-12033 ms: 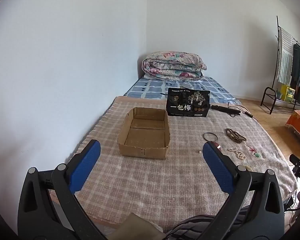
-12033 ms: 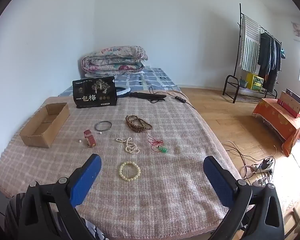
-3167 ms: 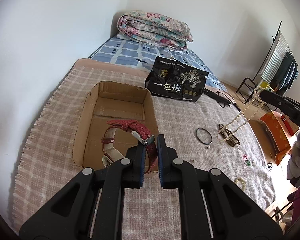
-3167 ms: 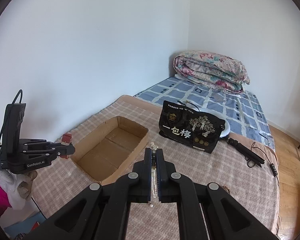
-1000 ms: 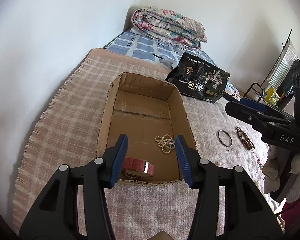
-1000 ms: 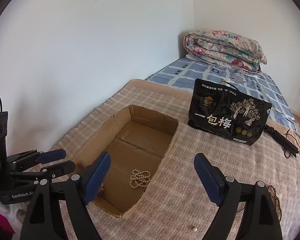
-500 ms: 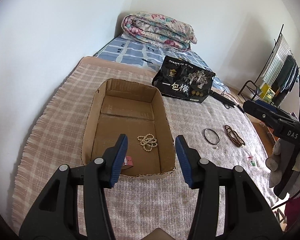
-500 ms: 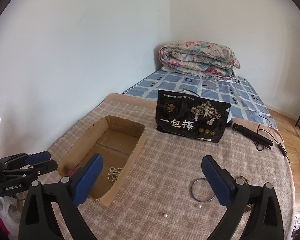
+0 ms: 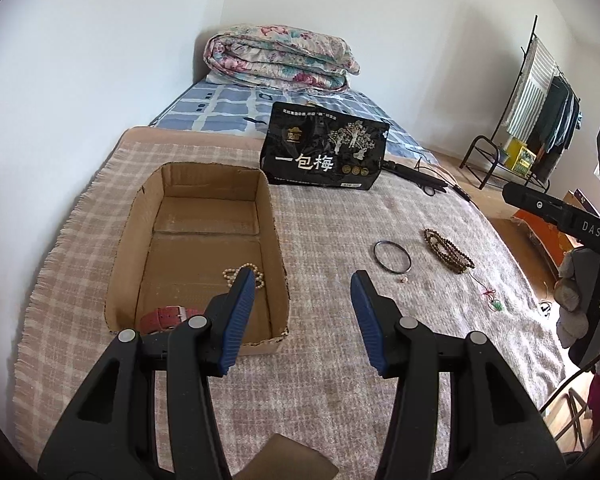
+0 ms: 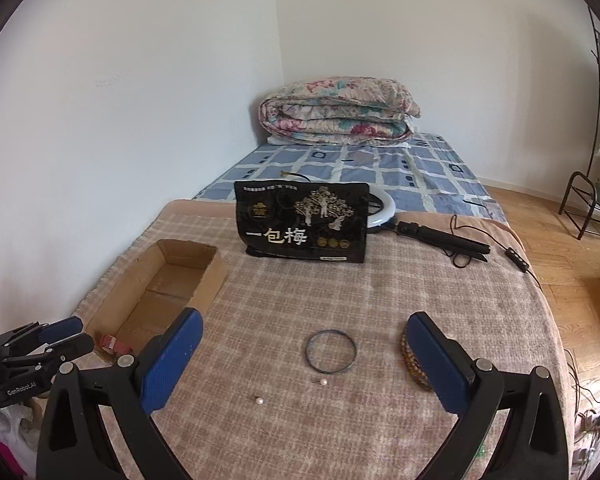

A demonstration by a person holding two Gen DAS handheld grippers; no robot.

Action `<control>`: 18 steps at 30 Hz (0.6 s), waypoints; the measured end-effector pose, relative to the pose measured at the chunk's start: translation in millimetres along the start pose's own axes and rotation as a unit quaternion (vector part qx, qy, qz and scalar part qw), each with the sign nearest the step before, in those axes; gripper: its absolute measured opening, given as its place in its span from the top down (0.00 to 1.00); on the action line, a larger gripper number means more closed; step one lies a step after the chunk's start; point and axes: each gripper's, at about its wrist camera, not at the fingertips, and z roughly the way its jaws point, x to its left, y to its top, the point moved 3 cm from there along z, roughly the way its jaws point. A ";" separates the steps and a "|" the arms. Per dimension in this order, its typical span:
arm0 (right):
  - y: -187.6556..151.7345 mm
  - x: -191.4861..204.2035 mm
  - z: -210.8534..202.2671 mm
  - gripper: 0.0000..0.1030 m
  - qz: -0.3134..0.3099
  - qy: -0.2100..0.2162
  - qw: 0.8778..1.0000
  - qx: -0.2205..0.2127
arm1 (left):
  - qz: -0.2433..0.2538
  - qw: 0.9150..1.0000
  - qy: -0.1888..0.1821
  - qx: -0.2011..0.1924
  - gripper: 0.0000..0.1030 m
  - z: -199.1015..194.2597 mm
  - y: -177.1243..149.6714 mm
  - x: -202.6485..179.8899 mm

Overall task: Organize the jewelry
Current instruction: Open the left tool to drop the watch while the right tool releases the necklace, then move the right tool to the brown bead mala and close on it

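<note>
A cardboard box (image 9: 140, 216) (image 10: 214, 276) lies on the checked blanket. In it are a red strap watch (image 9: 162, 316) (image 10: 114, 344) and a white bead necklace (image 9: 242, 272). My left gripper (image 9: 302, 300) is open and empty above the box's near right corner. My right gripper (image 10: 300, 354) is open and empty above a dark bangle (image 10: 331, 351) (image 9: 392, 256). Brown prayer beads (image 9: 448, 248) (image 10: 414, 364) lie right of the bangle. Two loose pearls (image 10: 259, 401) (image 10: 323, 381) lie near it. A red-cord green pendant (image 9: 494, 300) lies farther right.
A black snack bag (image 9: 324, 152) (image 10: 306, 224) stands behind the box. A ring light with tripod and cable (image 10: 440, 238) lies at the back right. A folded quilt (image 10: 336, 112) sits against the wall. A clothes rack (image 9: 540, 112) stands on the floor at right.
Both grippers have pulled back from the box, open and empty. The right one has swung right over the bangle. The watch and white necklace stay in the box.
</note>
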 end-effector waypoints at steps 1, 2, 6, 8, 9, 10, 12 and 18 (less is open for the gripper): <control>-1.9 -6.7 -1.9 0.00 0.001 -0.004 1.000 0.000 | 0.006 1.000 -0.002 0.002 0.51 3.0 -0.9 -5.0; -3.9 -13.4 -3.7 0.00 0.004 -0.008 1.000 0.001 | 0.011 1.000 -0.002 0.005 0.51 6.1 -1.9 -9.9; -13.2 -40.8 -9.7 0.00 0.012 -0.024 1.000 0.003 | 0.028 0.999 -0.010 0.017 0.51 20.0 -7.2 -29.5; -17.3 -55.3 -12.6 0.00 0.019 -0.030 0.999 0.004 | 0.035 0.999 -0.012 0.024 0.51 26.8 -10.3 -38.7; -19.6 -62.5 -14.3 0.00 0.023 -0.033 0.999 0.004 | 0.037 0.999 -0.014 0.028 0.51 30.8 -11.7 -43.0; -21.8 -68.5 -15.8 0.00 0.025 -0.035 0.999 0.004 | 0.037 0.999 -0.018 0.031 0.51 33.7 -13.2 -46.6; -25.4 -79.9 -18.0 0.00 0.027 -0.041 0.999 0.005 | 0.036 0.998 -0.031 0.033 0.51 40.1 -15.7 -53.1; -34.4 -110.3 -15.0 0.02 0.029 -0.056 0.998 0.014 | 0.031 0.997 -0.053 0.045 0.51 59.2 -23.1 -67.2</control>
